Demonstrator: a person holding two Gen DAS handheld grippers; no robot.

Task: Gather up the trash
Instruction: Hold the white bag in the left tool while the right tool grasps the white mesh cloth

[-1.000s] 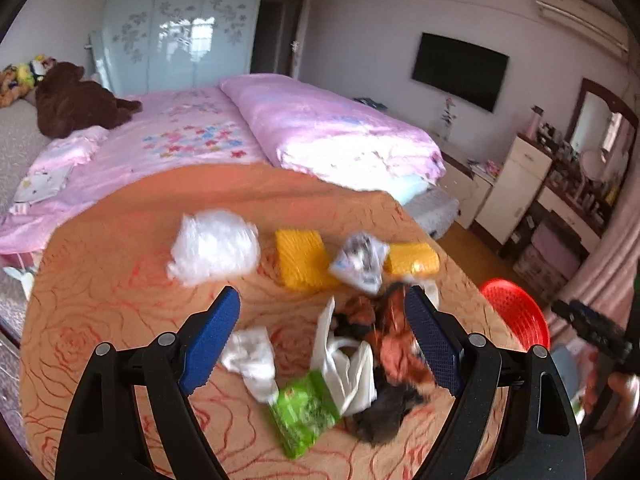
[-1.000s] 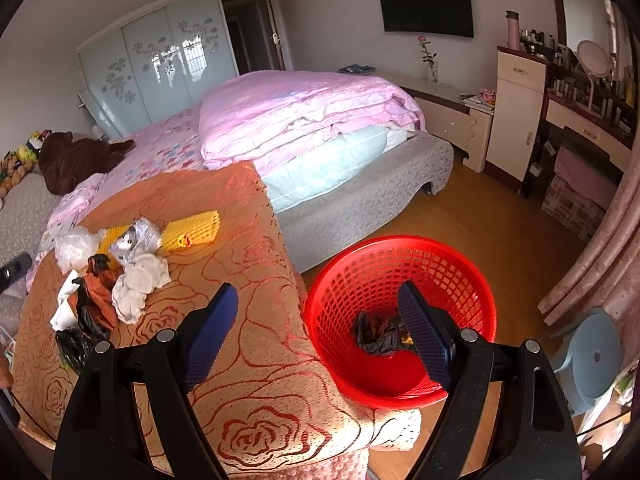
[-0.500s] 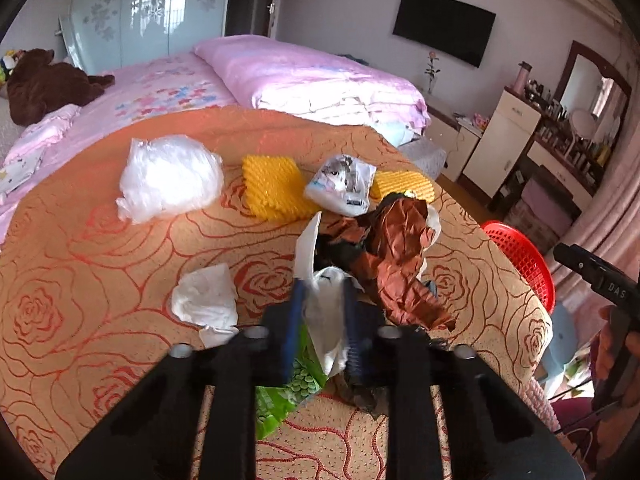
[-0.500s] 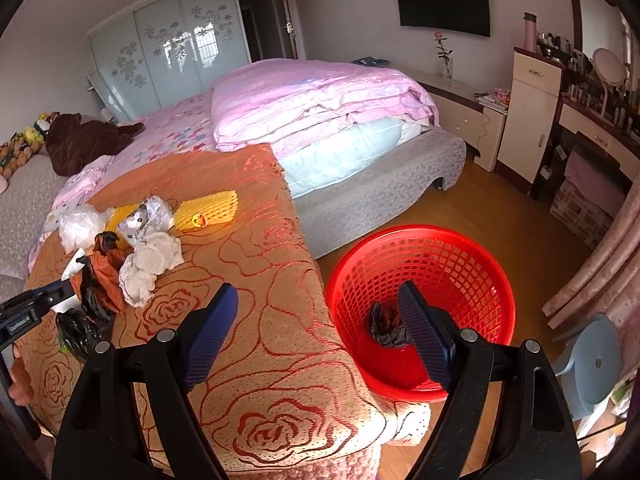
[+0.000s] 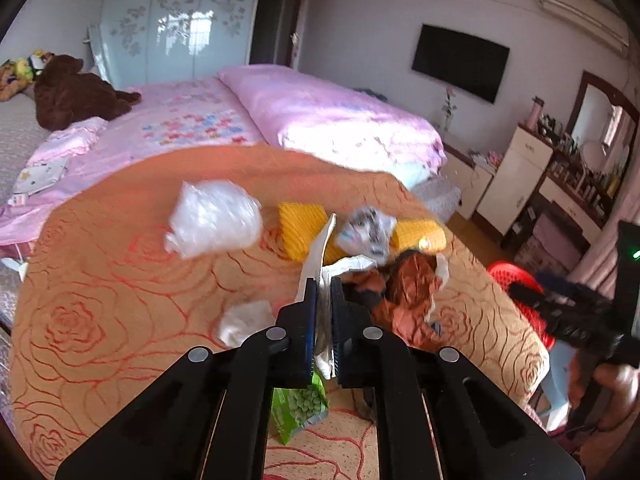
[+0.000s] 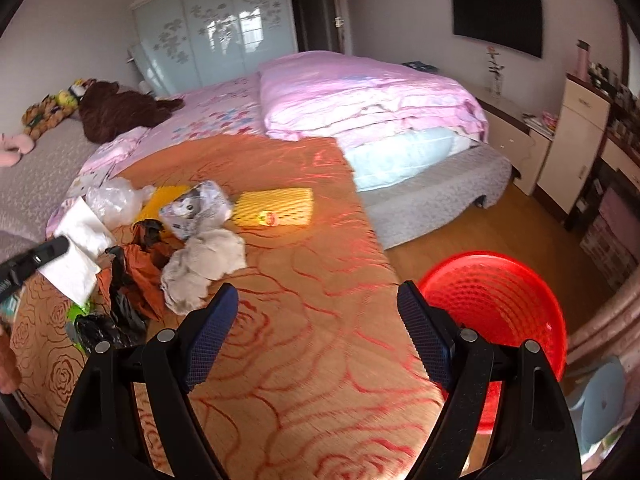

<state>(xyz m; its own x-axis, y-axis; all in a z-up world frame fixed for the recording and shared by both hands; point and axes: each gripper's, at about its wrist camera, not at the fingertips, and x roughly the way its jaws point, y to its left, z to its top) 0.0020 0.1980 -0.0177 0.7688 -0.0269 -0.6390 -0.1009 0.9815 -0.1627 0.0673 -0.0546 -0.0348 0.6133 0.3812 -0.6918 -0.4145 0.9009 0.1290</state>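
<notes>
On the orange bedspread (image 5: 120, 280), your left gripper (image 5: 325, 292) clamps a white wrapper (image 5: 320, 252) with a green end; thin and limp, it is best pinched mid-sheet, as now. Your right gripper (image 6: 316, 320) hangs with jaws apart and empty beside the red basket (image 6: 500, 304), whose contents are hidden by blur.

An orange blanket (image 6: 320, 320) bears red rose outlines. The basket (image 6: 500, 300) is red, the foam sleeve (image 6: 280, 210) yellow, the quilt (image 6: 360, 96) pink.
</notes>
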